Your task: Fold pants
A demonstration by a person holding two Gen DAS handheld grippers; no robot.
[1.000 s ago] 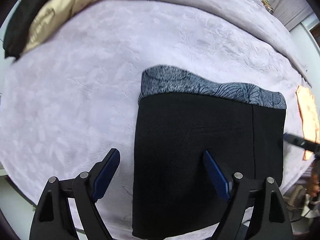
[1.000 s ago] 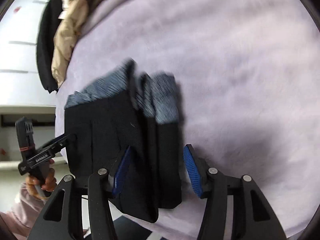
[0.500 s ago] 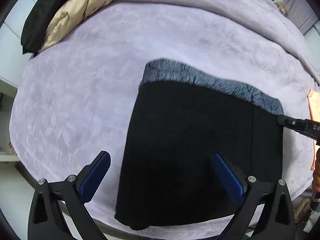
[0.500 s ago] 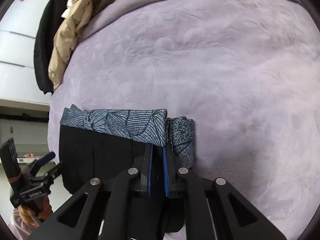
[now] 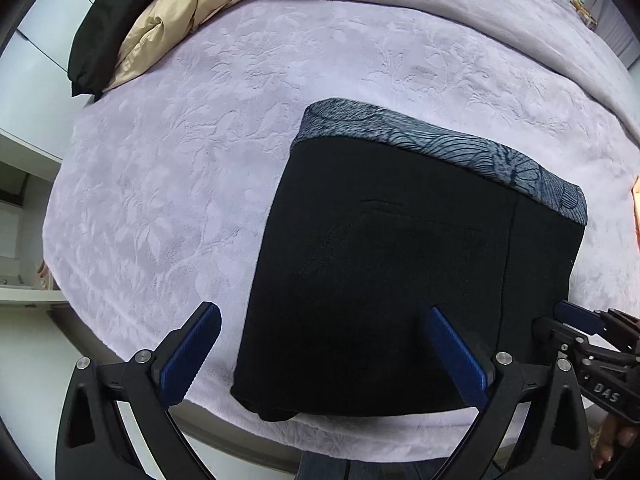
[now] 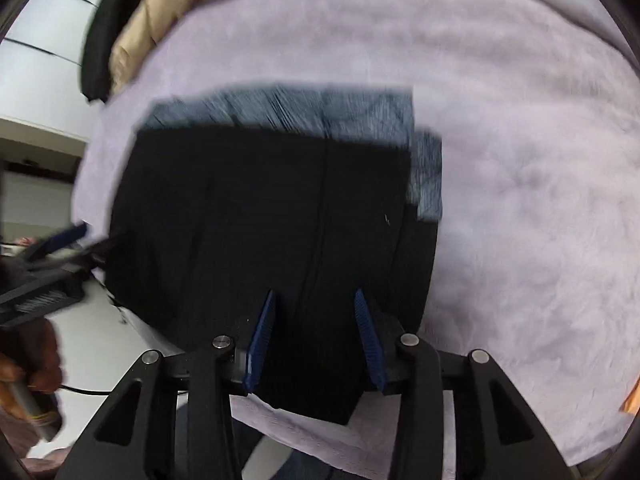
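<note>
The pants (image 5: 400,260) lie folded into a black rectangle on the lilac blanket (image 5: 180,160), with a blue-grey patterned waistband along the far edge. My left gripper (image 5: 322,314) hovers open over the pants' near left corner, one finger over the blanket and one over the cloth. My right gripper (image 6: 315,295) is above the near edge of the pants (image 6: 260,208). Its jaws are opening, and the black cloth lies below them with no pad pressing on it. The right wrist view is blurred. Each gripper shows in the other's view: the right gripper (image 5: 576,320) and the left gripper (image 6: 60,240).
A heap of beige and black clothes (image 5: 160,20) lies at the far left of the bed. The bed's near edge runs just below the pants. An orange item (image 5: 636,208) peeks in at the right. A person's hand (image 6: 24,372) holds the left gripper.
The right jaws closed beside the waistband fold, then parted as the gripper drew back to the pants' near edge. The left jaws spread wider and drew back a little.
</note>
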